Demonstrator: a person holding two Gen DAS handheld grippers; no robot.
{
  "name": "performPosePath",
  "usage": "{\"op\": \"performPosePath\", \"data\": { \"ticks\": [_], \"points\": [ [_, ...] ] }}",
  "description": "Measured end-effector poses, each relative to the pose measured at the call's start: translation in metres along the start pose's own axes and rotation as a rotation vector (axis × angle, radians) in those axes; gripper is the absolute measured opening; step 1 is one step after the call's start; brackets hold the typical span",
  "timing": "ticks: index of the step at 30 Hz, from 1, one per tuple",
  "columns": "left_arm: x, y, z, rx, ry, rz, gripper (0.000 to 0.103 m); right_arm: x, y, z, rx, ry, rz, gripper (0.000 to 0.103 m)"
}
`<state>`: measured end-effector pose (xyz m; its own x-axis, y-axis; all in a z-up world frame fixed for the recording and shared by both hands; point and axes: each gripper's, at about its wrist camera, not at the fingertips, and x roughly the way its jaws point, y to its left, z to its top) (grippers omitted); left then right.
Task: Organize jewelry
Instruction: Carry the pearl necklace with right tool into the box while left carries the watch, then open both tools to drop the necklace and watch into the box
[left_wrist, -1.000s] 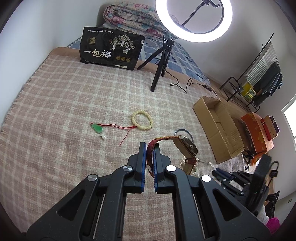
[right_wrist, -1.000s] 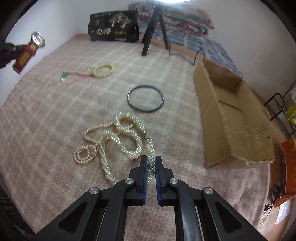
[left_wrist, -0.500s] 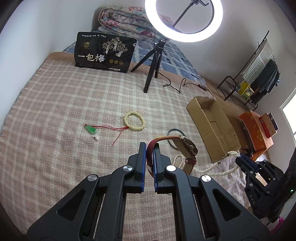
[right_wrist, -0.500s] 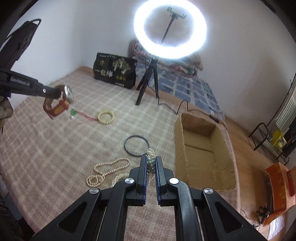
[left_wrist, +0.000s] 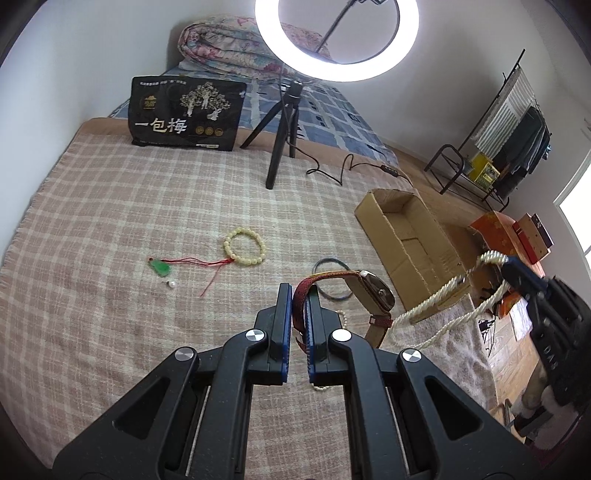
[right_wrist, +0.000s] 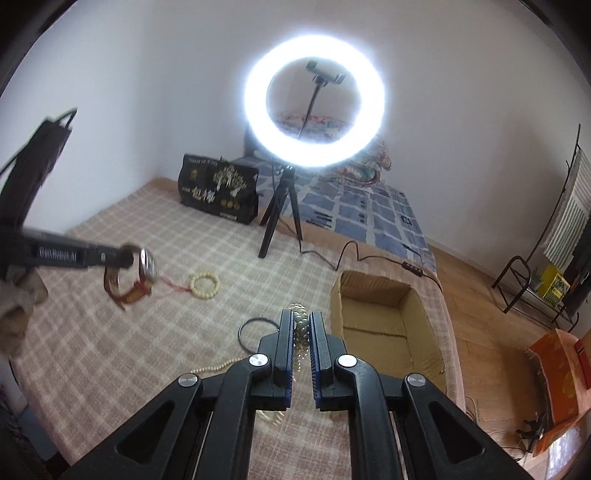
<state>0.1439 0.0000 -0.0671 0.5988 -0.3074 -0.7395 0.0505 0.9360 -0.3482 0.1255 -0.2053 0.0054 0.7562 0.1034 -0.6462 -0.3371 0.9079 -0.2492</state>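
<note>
My left gripper (left_wrist: 298, 291) is shut on the red strap of a wristwatch (left_wrist: 371, 291) and holds it above the checked blanket (left_wrist: 110, 221); the watch also shows in the right wrist view (right_wrist: 146, 264). My right gripper (right_wrist: 300, 319) is shut on a pearl necklace (right_wrist: 300, 328), lifted high; its strands (left_wrist: 436, 302) hang down beside the open cardboard box (left_wrist: 410, 243). On the blanket lie a cream bead bracelet (left_wrist: 244, 245), a green pendant on a red cord (left_wrist: 161, 267), a small pearl earring (left_wrist: 170, 284) and a dark bangle (left_wrist: 332, 278).
A ring light on a black tripod (left_wrist: 282, 147) stands at the back with its cable (left_wrist: 340, 168) trailing right. A black printed bag (left_wrist: 186, 114) leans at the far edge. An orange box (left_wrist: 498, 232) and a metal rack (left_wrist: 491, 162) stand right of the bed.
My right gripper has lifted the pearl necklace off the blanket and raised it high, tilting up toward the box side. My left gripper still holds the watch and has risen a little.
</note>
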Motion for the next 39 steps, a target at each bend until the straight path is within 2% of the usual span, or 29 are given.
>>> {"op": "performPosePath", "data": {
  "ticks": [8,16,23,29,39],
  "points": [
    [0.016,-0.038,0.007,0.062,0.029,-0.033,0.004,-0.002,-0.031,0.028,-0.02,-0.032,-0.053,0.005],
    [0.048,-0.085,0.02,0.138,0.048,-0.055,0.004,0.014,-0.082,0.056,0.001,-0.047,-0.105,0.005],
    [0.091,-0.132,0.029,0.193,0.081,-0.082,0.004,0.051,-0.126,0.066,0.01,-0.024,-0.155,0.005],
    [0.136,-0.164,0.034,0.187,0.121,-0.111,0.004,0.097,-0.163,0.064,0.068,0.007,-0.157,0.005],
    [0.198,-0.195,0.023,0.15,0.198,-0.133,0.004,0.172,-0.201,0.041,0.198,0.089,-0.082,0.005]
  ]
}}
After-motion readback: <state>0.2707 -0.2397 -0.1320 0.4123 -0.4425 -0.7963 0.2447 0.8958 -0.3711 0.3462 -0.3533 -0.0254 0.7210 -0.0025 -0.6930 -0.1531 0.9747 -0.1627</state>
